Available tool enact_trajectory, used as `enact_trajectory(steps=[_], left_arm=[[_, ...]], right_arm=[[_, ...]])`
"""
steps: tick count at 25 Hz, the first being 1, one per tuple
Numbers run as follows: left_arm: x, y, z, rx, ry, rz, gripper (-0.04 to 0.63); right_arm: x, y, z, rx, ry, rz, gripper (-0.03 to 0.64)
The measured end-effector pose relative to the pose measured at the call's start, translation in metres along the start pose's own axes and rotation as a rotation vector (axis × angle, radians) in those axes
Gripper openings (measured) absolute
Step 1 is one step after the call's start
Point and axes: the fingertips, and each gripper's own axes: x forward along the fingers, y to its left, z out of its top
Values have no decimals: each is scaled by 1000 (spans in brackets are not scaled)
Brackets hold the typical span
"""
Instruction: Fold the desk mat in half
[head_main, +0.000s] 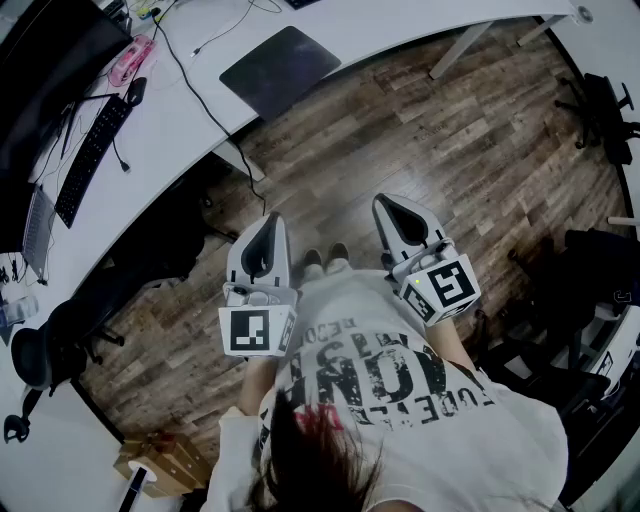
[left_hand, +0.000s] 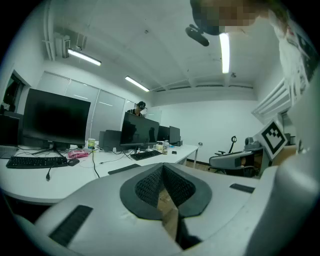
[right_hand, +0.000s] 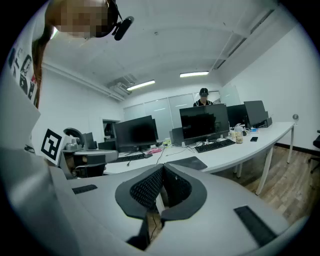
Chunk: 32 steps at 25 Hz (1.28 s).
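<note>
The dark desk mat (head_main: 280, 68) lies flat on the white desk (head_main: 190, 120), far ahead of both grippers; it shows as a thin dark slab in the left gripper view (left_hand: 131, 168) and the right gripper view (right_hand: 189, 162). A person holds my left gripper (head_main: 268, 222) and right gripper (head_main: 385, 203) close to the body, over the wooden floor, well short of the desk. Both have their jaws shut with nothing between them, tips meeting (left_hand: 162, 167) (right_hand: 163, 167).
On the desk stand a black keyboard (head_main: 92, 158), a monitor (head_main: 50, 60), a pink item (head_main: 132, 60) and loose cables. A black office chair (head_main: 60, 340) stands at the left, another chair (head_main: 605, 110) at the right, and a cardboard box (head_main: 160, 460) sits on the floor.
</note>
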Motion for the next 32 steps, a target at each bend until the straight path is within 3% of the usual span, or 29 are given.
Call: enact_trajectory(steps=[16,23,32], left_arm=[[9,-10,2,-3,-3,-14,-6],[9,-12,2,-20,-13,24,-6],[17,-25,-8,-69,-13,62,-6]], right_arm=[[-4,-4,2,-22,2,17,1],[-19,-18,6,4,-46,20,2],[-39,-52,-5,7,-14,-7,2]])
